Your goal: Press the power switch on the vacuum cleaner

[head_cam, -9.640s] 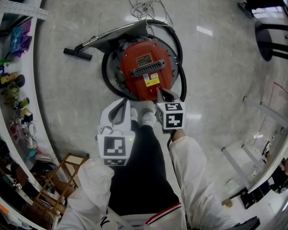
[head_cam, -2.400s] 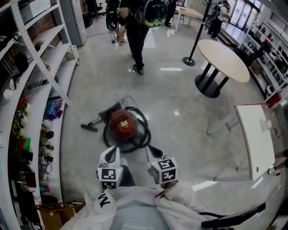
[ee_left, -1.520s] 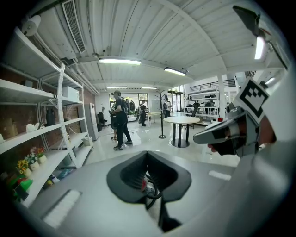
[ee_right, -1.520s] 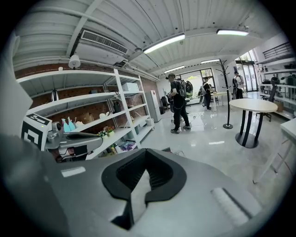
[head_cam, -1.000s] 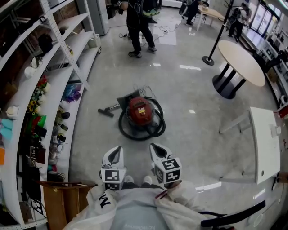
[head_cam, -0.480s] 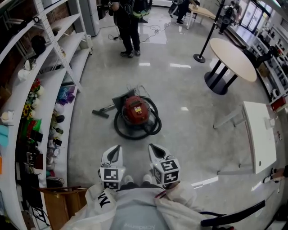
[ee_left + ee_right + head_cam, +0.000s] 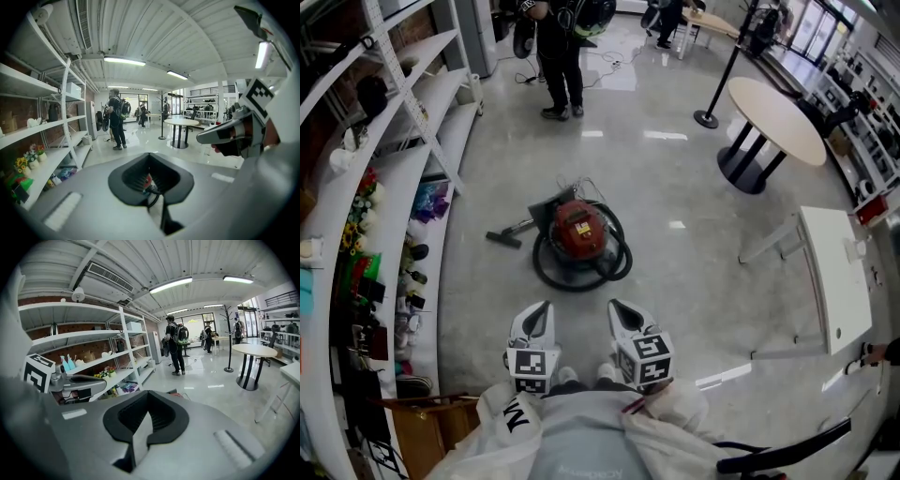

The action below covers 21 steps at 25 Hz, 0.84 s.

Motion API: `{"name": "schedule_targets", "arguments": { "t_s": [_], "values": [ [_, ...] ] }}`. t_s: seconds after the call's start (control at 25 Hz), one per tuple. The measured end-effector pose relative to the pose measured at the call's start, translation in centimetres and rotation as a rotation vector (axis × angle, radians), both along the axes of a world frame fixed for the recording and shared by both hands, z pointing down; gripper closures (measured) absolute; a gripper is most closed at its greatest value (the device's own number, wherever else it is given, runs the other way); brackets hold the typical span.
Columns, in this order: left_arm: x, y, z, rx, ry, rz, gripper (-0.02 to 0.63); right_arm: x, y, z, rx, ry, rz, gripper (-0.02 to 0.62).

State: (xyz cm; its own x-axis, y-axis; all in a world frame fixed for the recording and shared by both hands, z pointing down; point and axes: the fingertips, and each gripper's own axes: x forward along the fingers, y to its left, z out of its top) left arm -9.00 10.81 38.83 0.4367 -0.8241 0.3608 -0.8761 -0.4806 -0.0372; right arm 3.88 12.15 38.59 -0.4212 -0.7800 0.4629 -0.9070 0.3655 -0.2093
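Well, the person stands upright on the pale polished floor [image 7: 694, 187] with both tools drawn in close to the waist. The left gripper [image 7: 540, 314] and the right gripper [image 7: 619, 312] point forward side by side – each has its jaws pressed together at the tips, with nothing between them. The red vacuum cleaner [image 7: 578, 230] sits on the floor well apart from both grippers, straight ahead of the person's feet. Its black hose [image 7: 546, 272] is coiled in a ring around the body, and the floor nozzle [image 7: 502, 238] lies just to its left. From this far off its power switch cannot be made out. In the left gripper view a sliver of the red body shows through the dark opening behind the closed tips. White shelving [image 7: 356, 187] with small goods runs along the left side. A round table [image 7: 778, 108] stands off to the right – further back, another person [image 7: 553, 56] in dark clothes stands on the floor.
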Motion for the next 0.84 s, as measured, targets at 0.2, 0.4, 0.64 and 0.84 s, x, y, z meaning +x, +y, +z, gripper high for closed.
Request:
{"name": "schedule_targets", "arguments": {
  "t_s": [0.2, 0.4, 0.64, 0.84],
  "values": [
    [-0.10, -0.19, -0.13, 0.002, 0.000, -0.001, 0.606, -0.02, -0.22, -0.13, 0.001, 0.000, 0.001, 0.595],
    [-0.29, -0.42, -0.11, 0.002, 0.004, -0.002, 0.606, -0.26, -0.43, 0.14, -0.003, -0.004, 0.003, 0.595],
    [-0.14, -0.37, 0.04, -0.002, 0.003, -0.003, 0.606, -0.19, -0.45, 0.36, -0.010, -0.004, -0.001, 0.595],
    [-0.21, -0.26, -0.05, -0.005, 0.001, -0.008, 0.606, -0.17, -0.32, 0.35, -0.012, -0.004, -0.004, 0.595]
  ]
}}
